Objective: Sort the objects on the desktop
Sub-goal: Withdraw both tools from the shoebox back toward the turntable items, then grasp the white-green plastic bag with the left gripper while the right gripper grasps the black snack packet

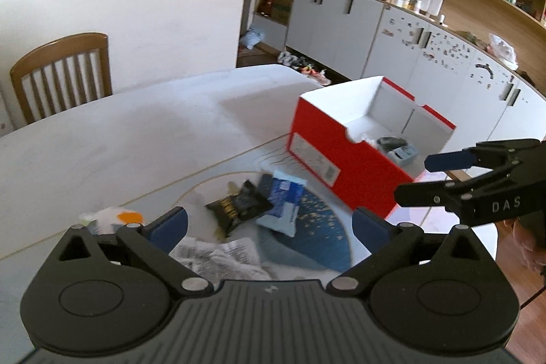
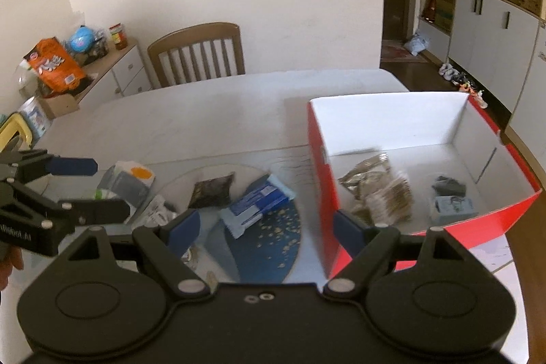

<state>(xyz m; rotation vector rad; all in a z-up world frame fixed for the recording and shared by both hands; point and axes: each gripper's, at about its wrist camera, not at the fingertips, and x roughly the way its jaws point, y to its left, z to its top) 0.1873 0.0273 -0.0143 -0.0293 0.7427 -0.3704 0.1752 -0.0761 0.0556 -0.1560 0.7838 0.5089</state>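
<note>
Both the left gripper (image 1: 269,222) and right gripper (image 2: 262,227) hang with jaws apart, empty, above loose packets on the counter (image 2: 204,111). The blue packet (image 2: 254,203) overlaps neighbours, so a grab might drag two. The red box (image 2: 320,193) sits at three o'clock; a chair (image 2: 198,52) stands beyond.

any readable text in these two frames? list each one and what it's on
"DAS": white letters on the black right gripper.
"nRobot.AI", start cut off: white letters on the black left gripper.
White label on the red cardboard box: too blurred.
Blue-and-white packet, orange snack bag: print unreadable.
</note>
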